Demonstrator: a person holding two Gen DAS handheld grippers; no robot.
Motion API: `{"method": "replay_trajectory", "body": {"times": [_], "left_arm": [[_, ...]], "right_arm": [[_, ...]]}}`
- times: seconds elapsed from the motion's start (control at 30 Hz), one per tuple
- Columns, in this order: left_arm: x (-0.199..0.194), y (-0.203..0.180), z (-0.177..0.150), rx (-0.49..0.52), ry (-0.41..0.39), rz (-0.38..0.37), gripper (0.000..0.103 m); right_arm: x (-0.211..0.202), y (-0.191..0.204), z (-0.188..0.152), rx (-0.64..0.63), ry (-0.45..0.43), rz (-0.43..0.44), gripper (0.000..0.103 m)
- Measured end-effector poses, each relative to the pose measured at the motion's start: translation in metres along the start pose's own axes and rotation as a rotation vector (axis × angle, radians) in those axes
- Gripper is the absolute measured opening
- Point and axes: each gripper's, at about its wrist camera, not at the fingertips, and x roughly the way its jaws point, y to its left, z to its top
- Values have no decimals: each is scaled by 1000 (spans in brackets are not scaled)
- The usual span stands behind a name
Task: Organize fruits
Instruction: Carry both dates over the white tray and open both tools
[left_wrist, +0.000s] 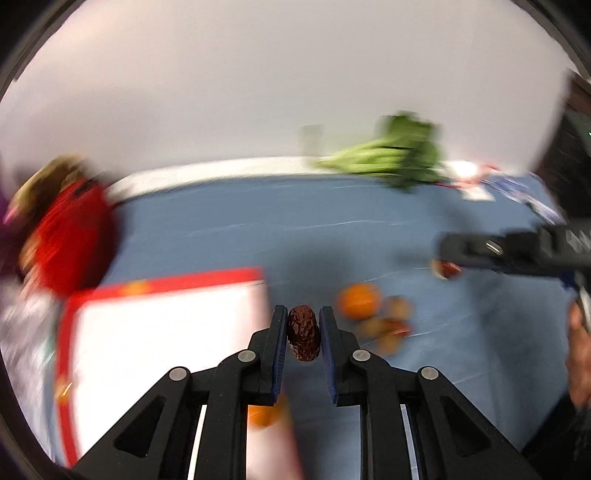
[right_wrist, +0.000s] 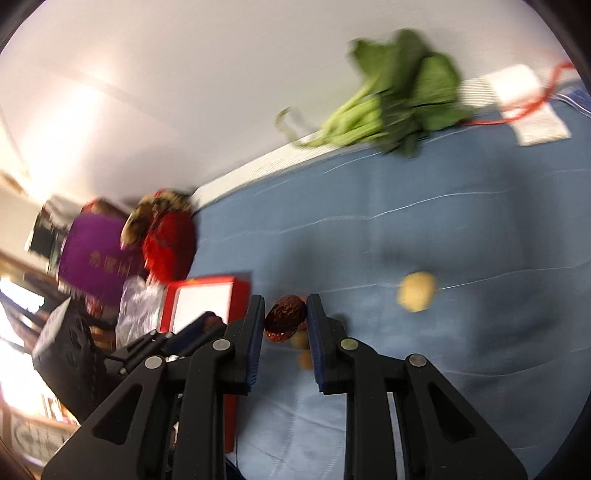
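The gold writing on the purple box (right_wrist: 96, 258) is too blurred to read. My left hand-held gripper (left_wrist: 303, 326) pinches a wrinkled date (left_wrist: 303, 332) beside the red-rimmed tray (left_wrist: 162, 332); my right hand-held gripper (right_wrist: 286, 317) clamps another date (right_wrist: 285, 319) above the blue cloth (right_wrist: 443, 229).

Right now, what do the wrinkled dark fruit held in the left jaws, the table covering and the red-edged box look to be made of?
Dark fruit: dried fruit, likely a red date; deeply wrinkled, glossy brown-red skin.
Table covering: probably woven cloth; matte blue with thin pale crease lines.
Red-edged box: likely cardboard; flat white inside, straight red rim, though blur leaves it open.
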Motion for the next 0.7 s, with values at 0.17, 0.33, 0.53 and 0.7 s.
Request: {"method": "replay_trajectory", "body": {"times": [0.17, 0.33, 0.53, 0.7], "left_arm": [[-13, 62, -28, -172, 21, 191, 17], [-26, 100, -61, -247, 61, 247, 17], [-12, 103, -76, -243, 134, 243, 17], [-1, 99, -81, -229, 185, 239, 18]], "right_arm": [[41, 58, -30, -150, 81, 72, 21], [77, 103, -67, -265, 159, 113, 21], [122, 121, -110, -327, 282, 92, 21], [141, 126, -132, -367, 332, 64, 21]]}}
